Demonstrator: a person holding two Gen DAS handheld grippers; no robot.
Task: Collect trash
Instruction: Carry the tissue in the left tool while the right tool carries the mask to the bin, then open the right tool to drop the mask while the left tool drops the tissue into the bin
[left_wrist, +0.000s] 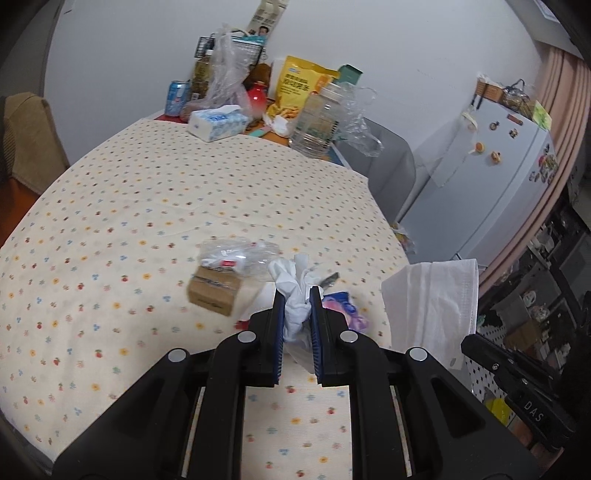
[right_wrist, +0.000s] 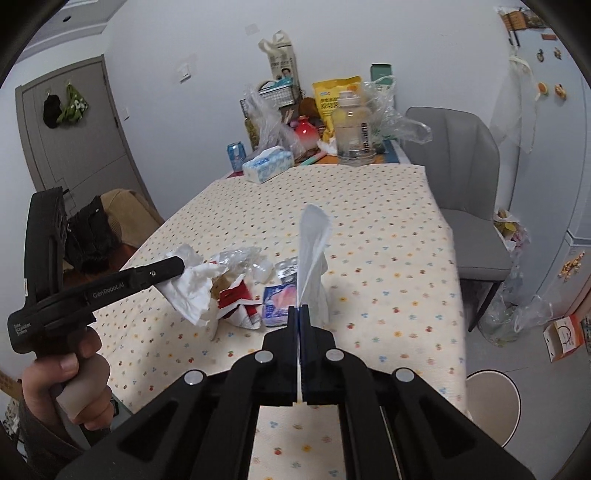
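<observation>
My left gripper (left_wrist: 297, 291) is shut on a crumpled white tissue (left_wrist: 295, 295) and holds it above the flowered tablecloth (left_wrist: 147, 221); the right wrist view shows it (right_wrist: 192, 280) at the left. My right gripper (right_wrist: 300, 307) is shut on a flat white tissue sheet (right_wrist: 312, 251) that stands upright; the left wrist view shows the sheet (left_wrist: 432, 295) at the right. On the cloth lie a small cardboard box (left_wrist: 214, 291), clear plastic wrap (left_wrist: 236, 254), a red and white wrapper (right_wrist: 236, 299) and a blue and pink packet (right_wrist: 277, 301).
At the table's far end stand a tissue box (right_wrist: 267, 164), a can (right_wrist: 236, 153), a clear bottle (right_wrist: 352, 136), a yellow snack bag (right_wrist: 334, 96) and plastic bags. A grey chair (right_wrist: 465, 184) and a white fridge (left_wrist: 480, 184) are to the right.
</observation>
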